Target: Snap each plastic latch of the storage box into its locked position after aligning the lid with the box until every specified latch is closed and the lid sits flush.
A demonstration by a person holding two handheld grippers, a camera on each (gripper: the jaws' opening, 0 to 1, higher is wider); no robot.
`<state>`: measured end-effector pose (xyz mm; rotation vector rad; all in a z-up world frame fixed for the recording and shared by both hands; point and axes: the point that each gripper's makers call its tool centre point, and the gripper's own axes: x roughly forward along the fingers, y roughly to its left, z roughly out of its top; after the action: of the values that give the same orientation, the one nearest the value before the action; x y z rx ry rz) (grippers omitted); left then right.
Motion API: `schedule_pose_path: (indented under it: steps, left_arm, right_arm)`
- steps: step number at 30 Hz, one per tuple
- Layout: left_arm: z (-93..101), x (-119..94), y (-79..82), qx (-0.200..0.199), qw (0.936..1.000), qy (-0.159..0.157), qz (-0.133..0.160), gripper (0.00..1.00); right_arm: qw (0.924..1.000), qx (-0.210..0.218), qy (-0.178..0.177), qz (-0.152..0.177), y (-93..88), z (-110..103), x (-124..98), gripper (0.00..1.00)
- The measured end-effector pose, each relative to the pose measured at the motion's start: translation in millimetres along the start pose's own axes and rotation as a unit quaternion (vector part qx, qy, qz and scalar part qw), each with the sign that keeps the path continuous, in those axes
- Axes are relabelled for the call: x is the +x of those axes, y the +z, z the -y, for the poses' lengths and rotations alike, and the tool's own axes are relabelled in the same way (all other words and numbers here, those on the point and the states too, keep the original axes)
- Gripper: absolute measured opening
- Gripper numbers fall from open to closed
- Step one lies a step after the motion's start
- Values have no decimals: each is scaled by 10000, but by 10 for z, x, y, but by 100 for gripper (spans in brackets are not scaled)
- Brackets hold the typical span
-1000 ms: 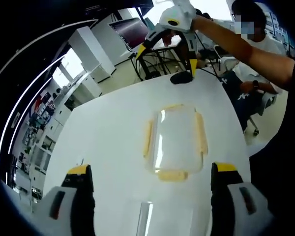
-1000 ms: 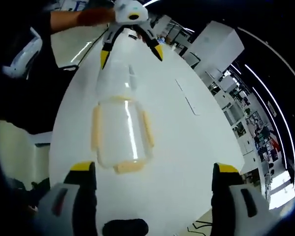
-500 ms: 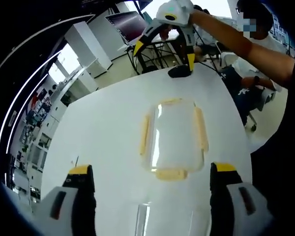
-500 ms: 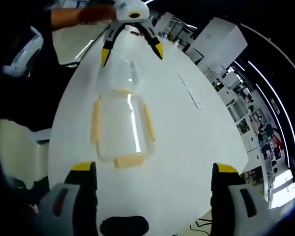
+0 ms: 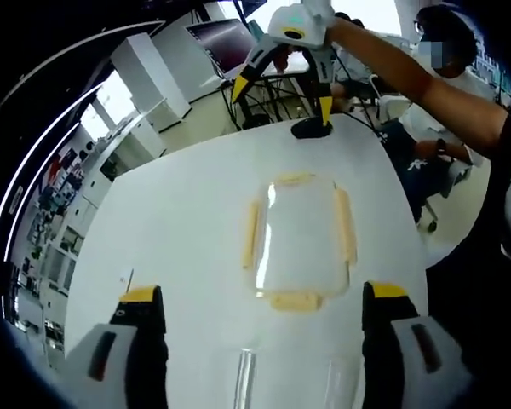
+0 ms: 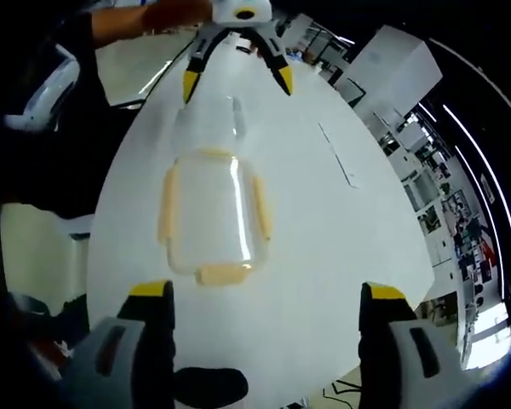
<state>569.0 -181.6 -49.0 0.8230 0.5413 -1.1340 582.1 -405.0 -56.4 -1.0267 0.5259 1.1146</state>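
judging from the four pale yellow plastic latches splayed flat around it, nothing on the clear rectangular plastic storage box is locked yet. the box sits mid-counter on the white counter. a clear plastic lid appears to lie just beyond the box, unfitted. left gripper and right gripper both hover spread, well apart from the box, holding nothing.
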Motion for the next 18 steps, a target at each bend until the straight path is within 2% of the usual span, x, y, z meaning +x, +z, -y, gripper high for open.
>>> schedule_pose_path:
  steps: [7,10,18]
  left_arm:
    - [14,4,19,111,9999,4,-51,95]
    - [37,38,-9,143,9998,-83,-105,96]
    - [96,105,-49,240,9993,-220,-196,97]
  right_arm:
    - [9999,-62,138,-65,29,-35,3,88]
    - [9994,-96,307,-99,48,-76,24,89]
    - [9990,-103,386,-221,-12,-38,86,88]
